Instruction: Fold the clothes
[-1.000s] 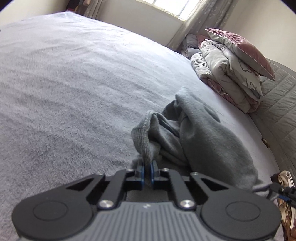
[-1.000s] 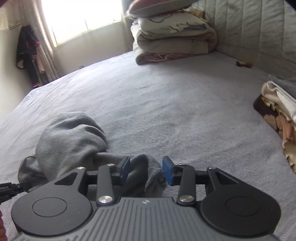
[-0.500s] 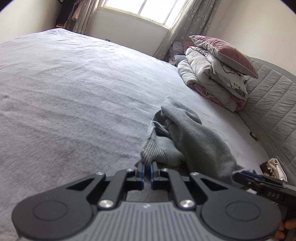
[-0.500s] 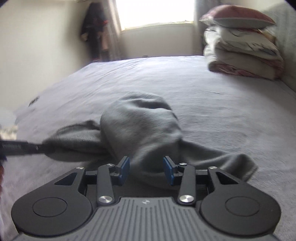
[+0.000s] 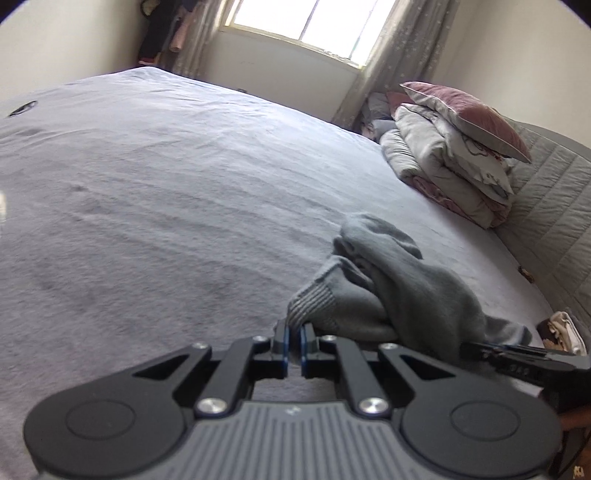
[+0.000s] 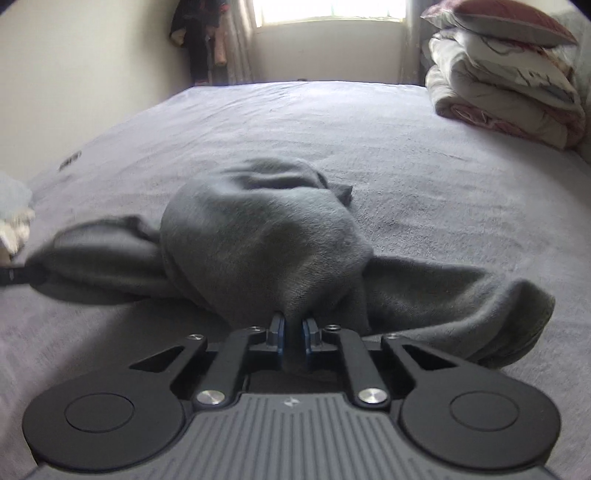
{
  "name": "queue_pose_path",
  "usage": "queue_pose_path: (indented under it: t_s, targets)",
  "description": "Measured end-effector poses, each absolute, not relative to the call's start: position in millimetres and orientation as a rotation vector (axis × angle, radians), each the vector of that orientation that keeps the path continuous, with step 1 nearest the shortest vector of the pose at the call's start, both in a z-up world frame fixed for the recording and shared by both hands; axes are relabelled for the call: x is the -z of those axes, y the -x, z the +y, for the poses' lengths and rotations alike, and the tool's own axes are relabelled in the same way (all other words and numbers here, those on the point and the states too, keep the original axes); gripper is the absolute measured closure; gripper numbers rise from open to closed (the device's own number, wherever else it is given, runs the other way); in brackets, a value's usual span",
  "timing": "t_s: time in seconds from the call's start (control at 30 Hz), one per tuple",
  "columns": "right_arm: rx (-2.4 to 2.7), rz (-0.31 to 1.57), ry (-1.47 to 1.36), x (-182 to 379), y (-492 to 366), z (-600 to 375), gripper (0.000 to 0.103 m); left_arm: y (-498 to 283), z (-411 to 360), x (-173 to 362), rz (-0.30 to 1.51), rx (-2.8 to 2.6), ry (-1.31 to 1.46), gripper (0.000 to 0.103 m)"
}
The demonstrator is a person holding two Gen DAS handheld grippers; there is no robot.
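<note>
A grey sweatshirt [image 5: 402,280] lies bunched on the grey bed [image 5: 166,206]. My left gripper [image 5: 293,341] is shut on its ribbed cuff at the near end of one sleeve. In the right wrist view the same grey sweatshirt [image 6: 258,236] forms a mound in the middle, with sleeves trailing left and right. My right gripper [image 6: 293,334] is shut on a fold of fabric at the mound's near edge. The right gripper's black body [image 5: 517,363] shows at the lower right of the left wrist view. The left gripper's tip [image 6: 18,275] holds the sleeve end at the far left.
A stack of folded quilts topped by a pink pillow [image 5: 461,162] sits by the padded headboard [image 5: 554,206]. Folded clothes [image 5: 565,330] lie near the bed's right edge. A pale garment [image 6: 13,218] lies at the left edge. A window [image 5: 306,26] and hanging clothes [image 6: 199,33] are behind.
My right gripper has gone from open to shut on the sweatshirt's near fold. The left gripper has kept its hold on the cuff and tilted up, so the window shows.
</note>
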State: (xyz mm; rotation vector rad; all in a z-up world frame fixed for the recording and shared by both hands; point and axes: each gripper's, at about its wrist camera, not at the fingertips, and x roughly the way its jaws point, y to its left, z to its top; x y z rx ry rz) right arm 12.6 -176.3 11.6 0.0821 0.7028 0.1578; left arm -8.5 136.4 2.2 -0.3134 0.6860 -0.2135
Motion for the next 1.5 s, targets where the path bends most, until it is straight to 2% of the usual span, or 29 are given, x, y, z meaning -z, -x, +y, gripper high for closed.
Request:
queue_pose_path:
  t_s: [0.43,0.8,0.9,1.0,1.03,1.1,1.2,1.37,1.5]
  targets:
    - [-0.051,0.604,-0.221,-40.4,-3.3,-226.3,0.095,-9.2,174.7,-15.4,0.65,0.081,0.404,0.097]
    - [0.001,0.641,-0.258,-26.2,-30.6,-246.6,0.095,-41.0,178.9,16.6,0.782,0.007,0.416,0.096]
    - [-0.016,0.66,-0.26,-24.0,-35.0,-248.2,0.09,-42.9,173.9,19.9,0.819,0.036,0.427,0.09]
    - [-0.068,0.66,-0.257,-29.3,-30.9,-245.9,0.088,-41.5,170.8,16.5,0.823,0.052,0.43,0.072]
    - [-0.082,0.653,-0.25,-31.8,-28.7,-244.4,0.086,-40.0,170.0,13.8,0.818,0.05,0.425,0.063]
    - [-0.099,0.631,-0.235,-37.2,-24.1,-241.2,0.072,-37.1,169.2,8.0,0.801,0.047,0.412,0.057]
    - [-0.128,0.595,-0.212,-44.9,-17.3,-235.5,0.067,-34.0,167.4,-1.1,0.769,0.042,0.388,0.041]
    - [-0.221,0.552,-0.187,-51.0,-10.1,-216.4,0.063,-33.6,160.7,-9.7,0.75,0.069,0.37,0.035]
    - [-0.319,0.561,-0.123,-44.2,-8.3,-184.1,0.063,-37.2,149.8,-7.9,0.762,0.102,0.346,0.034]
